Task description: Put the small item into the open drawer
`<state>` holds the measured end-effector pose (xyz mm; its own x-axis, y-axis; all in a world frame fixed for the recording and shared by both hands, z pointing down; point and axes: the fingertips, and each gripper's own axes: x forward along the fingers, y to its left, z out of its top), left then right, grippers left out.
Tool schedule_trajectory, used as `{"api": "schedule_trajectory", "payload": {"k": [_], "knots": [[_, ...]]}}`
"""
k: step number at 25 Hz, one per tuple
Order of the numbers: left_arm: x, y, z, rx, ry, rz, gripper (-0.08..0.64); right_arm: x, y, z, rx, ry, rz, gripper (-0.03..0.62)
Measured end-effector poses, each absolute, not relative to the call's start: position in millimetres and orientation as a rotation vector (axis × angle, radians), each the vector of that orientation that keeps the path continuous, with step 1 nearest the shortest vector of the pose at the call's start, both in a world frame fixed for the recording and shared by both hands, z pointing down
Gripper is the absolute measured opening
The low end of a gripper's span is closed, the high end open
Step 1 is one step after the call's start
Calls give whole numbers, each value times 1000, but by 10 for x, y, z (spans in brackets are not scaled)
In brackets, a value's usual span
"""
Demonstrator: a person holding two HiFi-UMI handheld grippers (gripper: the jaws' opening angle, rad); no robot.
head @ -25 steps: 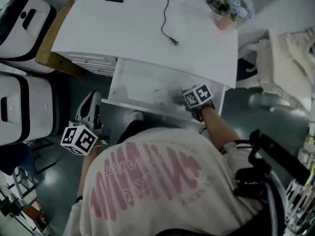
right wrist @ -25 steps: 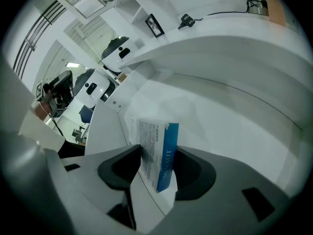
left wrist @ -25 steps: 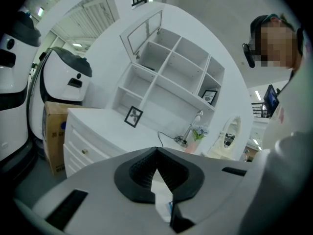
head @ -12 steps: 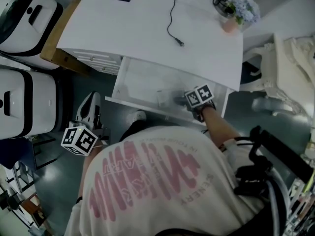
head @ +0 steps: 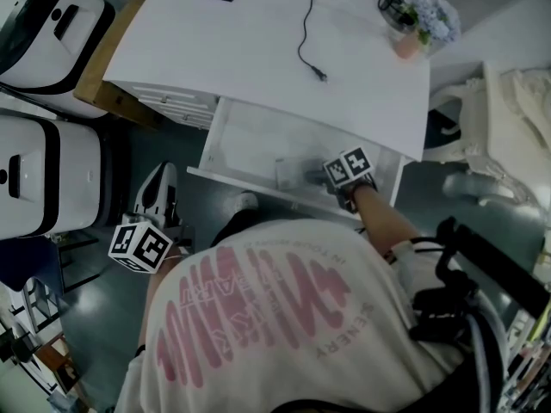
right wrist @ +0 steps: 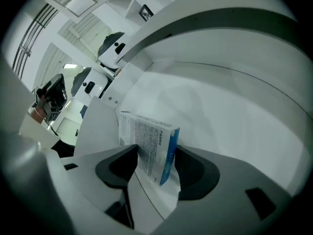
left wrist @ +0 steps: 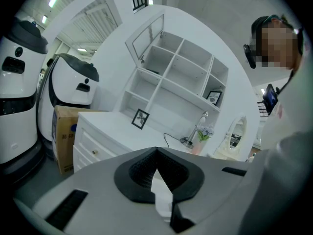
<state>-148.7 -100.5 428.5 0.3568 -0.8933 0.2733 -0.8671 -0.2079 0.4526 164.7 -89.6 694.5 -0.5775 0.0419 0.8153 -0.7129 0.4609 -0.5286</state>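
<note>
The left gripper [left wrist: 156, 150] is held low at the person's side, short of the desk, its jaws closed tip to tip with nothing between them. The right gripper [right wrist: 155, 152] reaches down into the open white drawer [head: 250, 140]. Its jaws have just been opening and now stand apart. The small white-and-blue printed cardboard box [right wrist: 149, 141] stands on edge between those jaws, inside the drawer towards its right front. Beyond lies the white desk top [head: 241, 50], bearing a black cable [head: 303, 37] and a potted blue-flowered plant [head: 419, 20].

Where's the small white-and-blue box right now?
Right gripper view: the small white-and-blue printed cardboard box stands inside the open white drawer, between the pads of the right gripper, whose jaws have just been opening.
</note>
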Motion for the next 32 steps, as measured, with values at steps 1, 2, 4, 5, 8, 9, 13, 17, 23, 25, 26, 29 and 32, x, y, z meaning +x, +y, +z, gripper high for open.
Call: {"api": "schedule_trajectory", "payload": {"k": [1,2,4,5,8,9,13,17,23,25,26,29,32], "knots": [[-1491,-1002,4289,2087,-1525,-64,29,1648,-899,6947,558,-1906,1187,258],[-1496,-999,4291,2085,-1528,-64,29,1650,-899,6948,553,-1906,1188,256],[-1499,-994,4291,2082,-1531,-64,29,1657,-898,6947,546,-1903,1187,256],[-1498,-994,4289,2082,-1533,-64,29,1660,-897,6945,547,-1898,1187,256],[-1495,-996,4281,2082,-1534,-67,29,1657,-896,6940,562,-1890,1181,258],[-1498,-997,4278,2083,-1534,-68,29,1654,-895,6940,568,-1889,1179,259],[-1514,-987,4274,2082,-1534,-71,29,1644,-895,6940,577,-1880,1176,262],[-1530,-970,4282,2080,-1536,-77,29,1653,-900,6943,586,-1868,1164,265],[-1571,-943,4303,2067,-1540,-81,29,1671,-915,6957,606,-1853,1116,273],[-1591,-936,4308,2066,-1541,-84,29,1679,-928,6958,615,-1847,1106,273],[-1602,-933,4310,2067,-1541,-85,29,1685,-938,6959,624,-1845,1096,275],[-1634,-924,4312,2068,-1540,-89,29,1702,-964,6959,648,-1840,1072,278],[-1672,-929,4318,2066,-1539,-93,29,1705,-981,6957,657,-1830,1079,278]]}}
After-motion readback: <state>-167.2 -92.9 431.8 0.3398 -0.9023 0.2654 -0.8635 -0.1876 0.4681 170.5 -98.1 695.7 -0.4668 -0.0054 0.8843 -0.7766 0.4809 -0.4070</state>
